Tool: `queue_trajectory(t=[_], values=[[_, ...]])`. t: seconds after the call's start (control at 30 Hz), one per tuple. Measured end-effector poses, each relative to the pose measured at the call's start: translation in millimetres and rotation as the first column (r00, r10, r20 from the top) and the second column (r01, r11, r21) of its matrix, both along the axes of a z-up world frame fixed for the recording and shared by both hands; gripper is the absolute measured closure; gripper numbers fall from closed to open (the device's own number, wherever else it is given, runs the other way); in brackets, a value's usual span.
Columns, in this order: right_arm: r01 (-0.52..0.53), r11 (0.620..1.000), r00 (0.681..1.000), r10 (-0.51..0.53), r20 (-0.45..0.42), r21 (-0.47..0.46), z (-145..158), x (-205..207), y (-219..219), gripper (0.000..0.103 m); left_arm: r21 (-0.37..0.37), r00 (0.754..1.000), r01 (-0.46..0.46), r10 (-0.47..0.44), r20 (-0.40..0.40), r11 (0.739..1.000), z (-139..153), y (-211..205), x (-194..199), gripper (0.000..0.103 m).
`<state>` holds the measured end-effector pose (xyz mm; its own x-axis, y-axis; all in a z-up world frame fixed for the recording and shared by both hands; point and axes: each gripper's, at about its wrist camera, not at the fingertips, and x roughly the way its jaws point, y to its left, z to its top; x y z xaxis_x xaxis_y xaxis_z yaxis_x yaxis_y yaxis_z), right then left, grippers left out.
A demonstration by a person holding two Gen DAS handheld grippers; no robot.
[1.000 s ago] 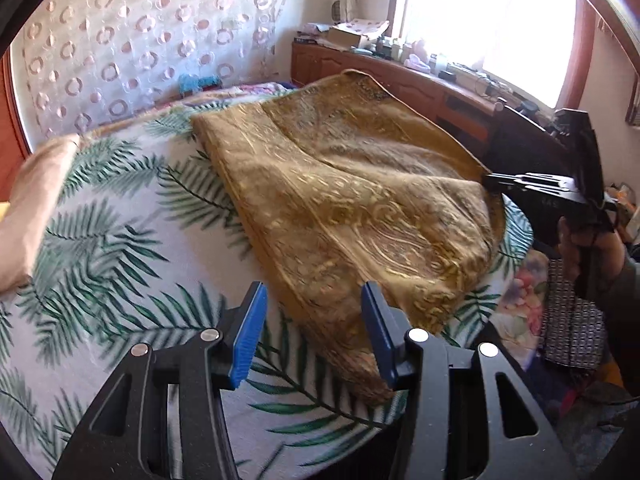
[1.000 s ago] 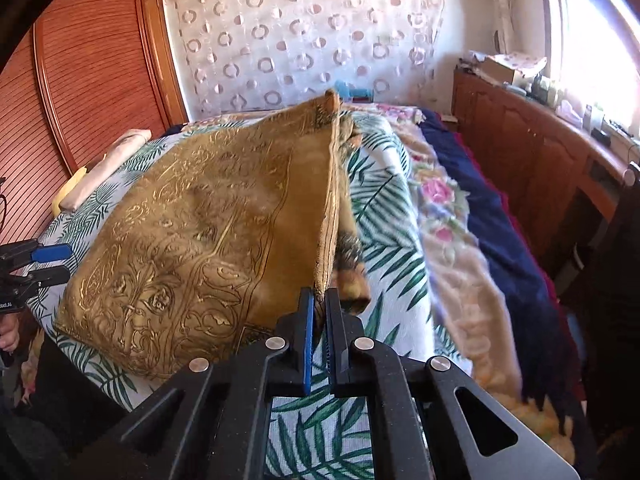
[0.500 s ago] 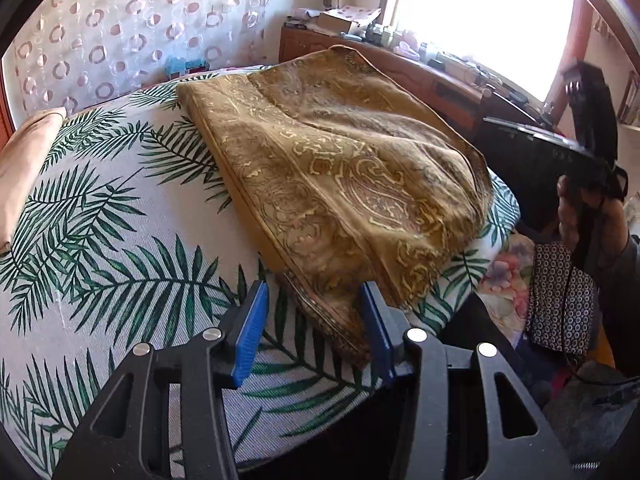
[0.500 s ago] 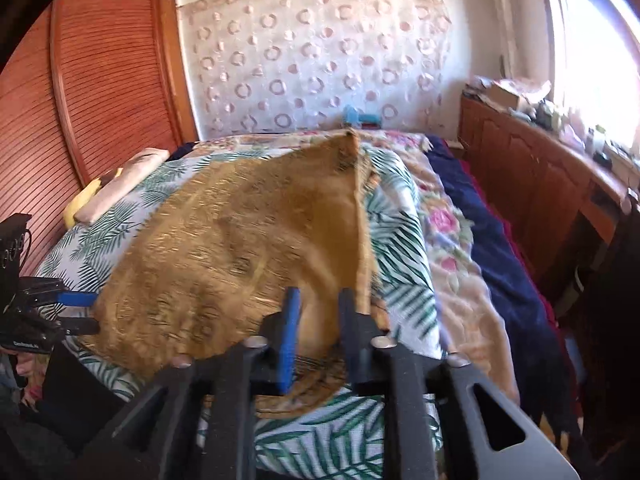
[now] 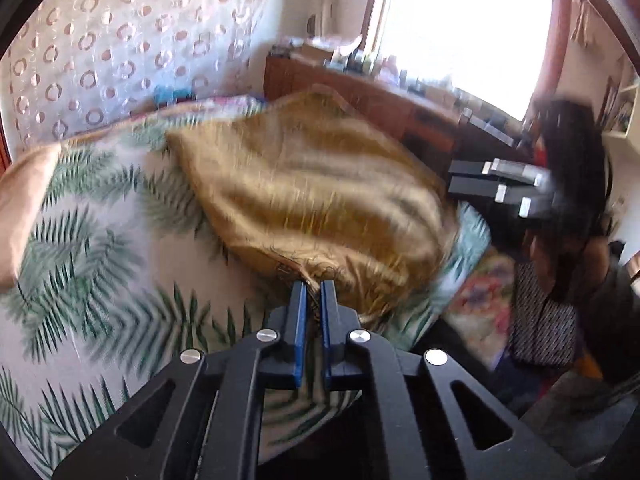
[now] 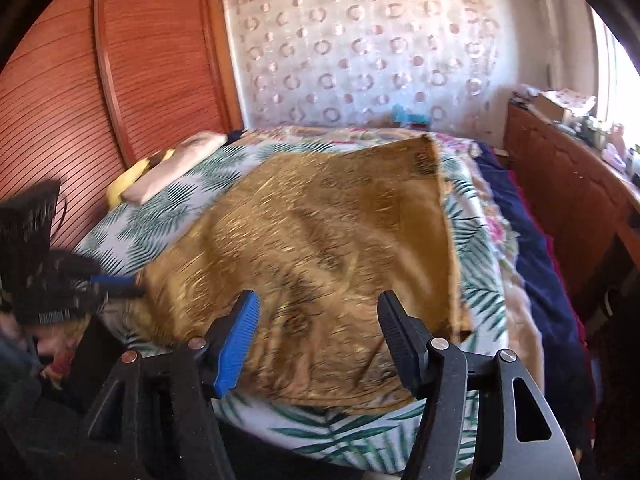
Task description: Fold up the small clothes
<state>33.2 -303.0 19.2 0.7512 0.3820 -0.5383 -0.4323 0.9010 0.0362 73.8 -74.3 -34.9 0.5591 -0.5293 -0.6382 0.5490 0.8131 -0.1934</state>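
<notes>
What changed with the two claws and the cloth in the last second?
The left claw has just closed on the near corner of the gold cloth. The right claw has just opened, letting the cloth go. The cloth still lies on the bed.

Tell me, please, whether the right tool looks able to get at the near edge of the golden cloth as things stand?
Probably yes. The right tool is open, its jaws just widened with nothing gripped, and the golden cloth lies flat directly beyond them on the bed, with nothing between.
</notes>
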Motion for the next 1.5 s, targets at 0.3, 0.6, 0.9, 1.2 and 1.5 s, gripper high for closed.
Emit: queue_trajectory(t=[0.3,0.6,0.9,1.2,1.5], values=[[-0.124,0.991,0.992,0.125,0.017,-0.046,5.2,-6.7,24.3,0.039,-0.025,0.993,0.035,-0.032,0.109,0.999,46.4,-25.2,29.6,0.096],[-0.099,0.989,0.995,0.095,-0.039,-0.106,-19.1,26.2,17.1,0.039,-0.047,0.989,0.017,-0.010,0.147,0.999,65.1,-31.5,44.9,0.097],[-0.054,0.984,0.998,0.046,-0.052,-0.169,-33.1,39.7,9.4,0.039,-0.075,0.990,-0.005,0.015,0.143,0.997,66.7,-24.3,50.6,0.097],[0.010,0.977,0.998,-0.022,-0.056,-0.214,-21.5,62.5,1.1,0.075,-0.092,0.992,-0.033,0.044,0.121,0.995,60.3,-9.4,56.0,0.097],[0.027,0.957,0.991,0.011,0.130,-0.288,45.8,98.6,34.8,0.094,-0.062,0.985,-0.093,0.101,0.142,0.994,63.2,5.4,65.9,0.092]])
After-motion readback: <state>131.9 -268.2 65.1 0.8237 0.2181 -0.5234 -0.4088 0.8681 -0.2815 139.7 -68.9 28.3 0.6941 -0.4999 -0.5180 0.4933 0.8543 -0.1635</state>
